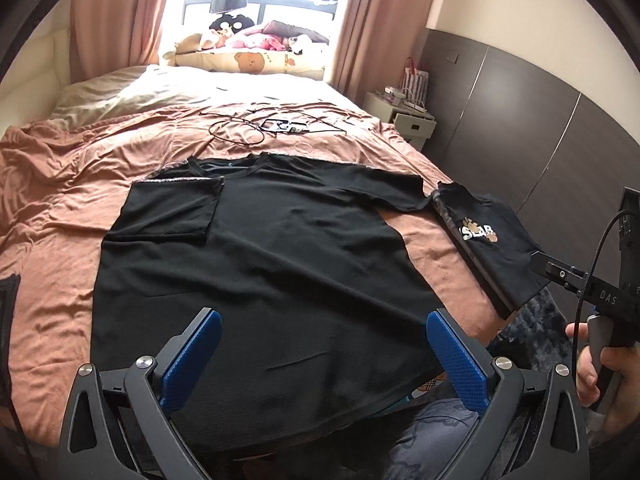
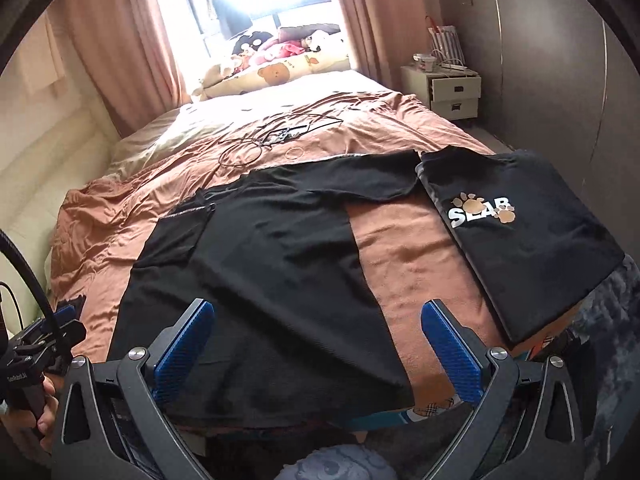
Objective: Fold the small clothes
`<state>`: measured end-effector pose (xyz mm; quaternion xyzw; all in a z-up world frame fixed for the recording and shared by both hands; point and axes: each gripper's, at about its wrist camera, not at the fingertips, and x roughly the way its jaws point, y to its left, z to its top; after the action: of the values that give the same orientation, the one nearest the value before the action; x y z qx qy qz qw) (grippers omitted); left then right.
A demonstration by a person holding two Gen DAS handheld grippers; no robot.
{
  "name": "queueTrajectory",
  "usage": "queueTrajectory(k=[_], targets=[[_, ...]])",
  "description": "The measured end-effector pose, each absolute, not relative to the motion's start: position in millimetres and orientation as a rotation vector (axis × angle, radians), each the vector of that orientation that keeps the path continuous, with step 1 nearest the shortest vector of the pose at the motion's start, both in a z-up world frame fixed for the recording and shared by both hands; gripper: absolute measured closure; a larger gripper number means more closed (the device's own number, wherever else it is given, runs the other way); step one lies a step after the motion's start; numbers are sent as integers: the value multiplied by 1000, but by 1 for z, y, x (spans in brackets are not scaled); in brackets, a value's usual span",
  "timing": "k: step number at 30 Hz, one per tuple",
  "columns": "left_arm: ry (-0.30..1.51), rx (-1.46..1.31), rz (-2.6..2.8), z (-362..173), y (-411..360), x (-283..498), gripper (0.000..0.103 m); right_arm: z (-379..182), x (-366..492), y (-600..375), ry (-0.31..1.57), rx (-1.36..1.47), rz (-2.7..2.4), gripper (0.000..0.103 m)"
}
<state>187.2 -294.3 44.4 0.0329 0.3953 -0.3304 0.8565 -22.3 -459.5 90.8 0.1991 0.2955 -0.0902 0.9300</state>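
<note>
A black T-shirt (image 1: pixel 260 264) (image 2: pixel 264 280) lies flat on the pink-brown bed cover, neck toward the window, its left sleeve folded inward over the chest and its right sleeve spread out. My left gripper (image 1: pixel 320 340) hovers open over the shirt's bottom hem, nothing between its blue pads. Over the shirt's lower right corner my right gripper (image 2: pixel 318 332) stands wide open, nothing held. A folded black shirt with a "SLAB" paw print (image 1: pixel 492 248) (image 2: pixel 520 240) rests at the bed's right edge. A hand holds the right gripper's handle (image 1: pixel 600 356).
Black cables and a small device (image 1: pixel 276 126) (image 2: pixel 276 136) lie mid-bed beyond the shirt. Pillows and plush toys (image 1: pixel 248 48) sit by the window. A white nightstand (image 2: pixel 452 88) stands right of the bed, beside a dark wardrobe wall. Patterned fabric (image 2: pixel 600 344) hangs at the bed's near right corner.
</note>
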Motion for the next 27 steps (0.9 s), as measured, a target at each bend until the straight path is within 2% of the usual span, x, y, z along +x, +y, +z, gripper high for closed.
queueTrajectory(k=[10, 15, 16, 23, 25, 27], targets=[[837, 53, -727, 39, -340, 246, 0, 64, 32, -514, 529, 550, -199, 1], [843, 58, -753, 30, -366, 281, 1, 40, 67, -539, 503, 642, -211, 13], [843, 58, -755, 28, -370, 287, 2, 35, 76, -544, 501, 662, -210, 19], [889, 50, -767, 9, -407, 341, 16, 2, 137, -574, 491, 736, -227, 23], [910, 47, -779, 1, -418, 355, 24, -6, 152, -582, 489, 753, -243, 28], [926, 57, -781, -7, -429, 368, 27, -14, 169, -590, 500, 779, -264, 30]])
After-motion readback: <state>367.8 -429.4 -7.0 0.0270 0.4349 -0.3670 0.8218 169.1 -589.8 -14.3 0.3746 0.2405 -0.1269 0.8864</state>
